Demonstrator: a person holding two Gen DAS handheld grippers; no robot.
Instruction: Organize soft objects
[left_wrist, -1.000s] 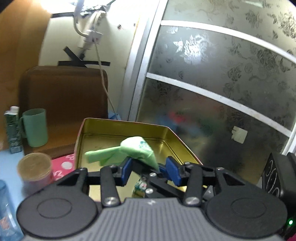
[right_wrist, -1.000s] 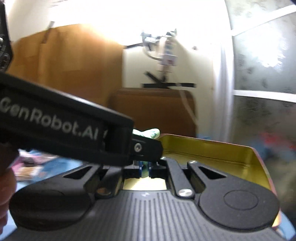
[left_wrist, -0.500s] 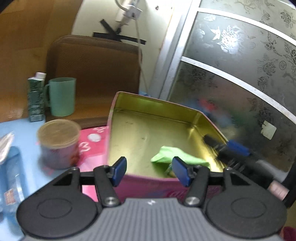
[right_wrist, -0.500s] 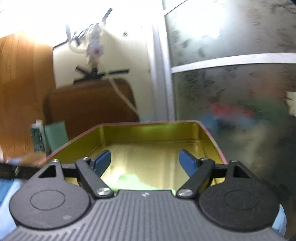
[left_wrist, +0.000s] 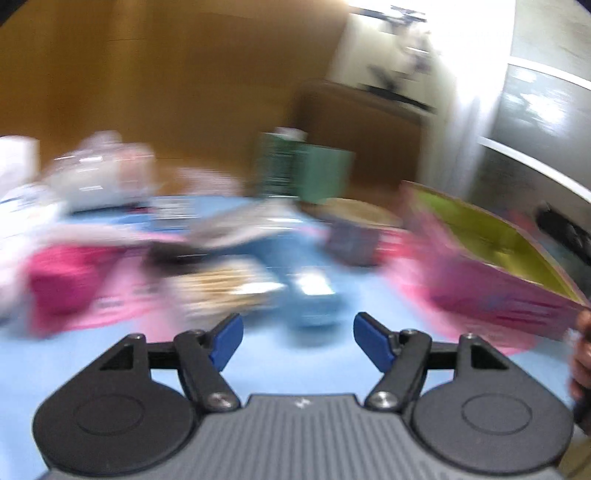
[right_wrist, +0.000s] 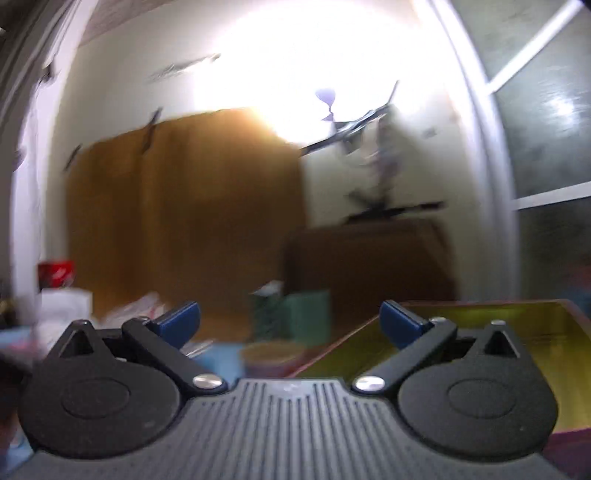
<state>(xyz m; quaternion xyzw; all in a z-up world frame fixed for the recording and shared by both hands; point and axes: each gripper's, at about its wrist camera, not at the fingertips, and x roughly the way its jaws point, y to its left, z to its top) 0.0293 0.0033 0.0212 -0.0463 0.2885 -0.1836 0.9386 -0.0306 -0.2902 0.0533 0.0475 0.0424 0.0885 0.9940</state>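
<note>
The left wrist view is smeared by motion. My left gripper (left_wrist: 298, 341) hangs over the blue table (left_wrist: 314, 373) with its jaws opening and nothing between them. Ahead lie blurred soft items: a pink cloth (left_wrist: 66, 284), a beige bundle (left_wrist: 221, 286) and a blue packet (left_wrist: 314, 291). The pink tin with the gold inside (left_wrist: 491, 280) stands at the right. My right gripper (right_wrist: 290, 321) stands wide, its jaws still opening, empty, at the tin's (right_wrist: 535, 332) left edge. The green cloth is not visible now.
A green mug (left_wrist: 325, 177) and a green carton (left_wrist: 277, 166) stand at the back beside a round lidded jar (left_wrist: 354, 229). White bags (left_wrist: 22, 199) crowd the far left. A person's hand (left_wrist: 581, 354) shows at the right edge. Behind are a brown chair back (right_wrist: 369, 266) and a glass door (right_wrist: 546, 147).
The left gripper let go of the green cloth into the tin, then swung left and down toward the cluttered table. The right gripper went from shut to wide open and turned left.
</note>
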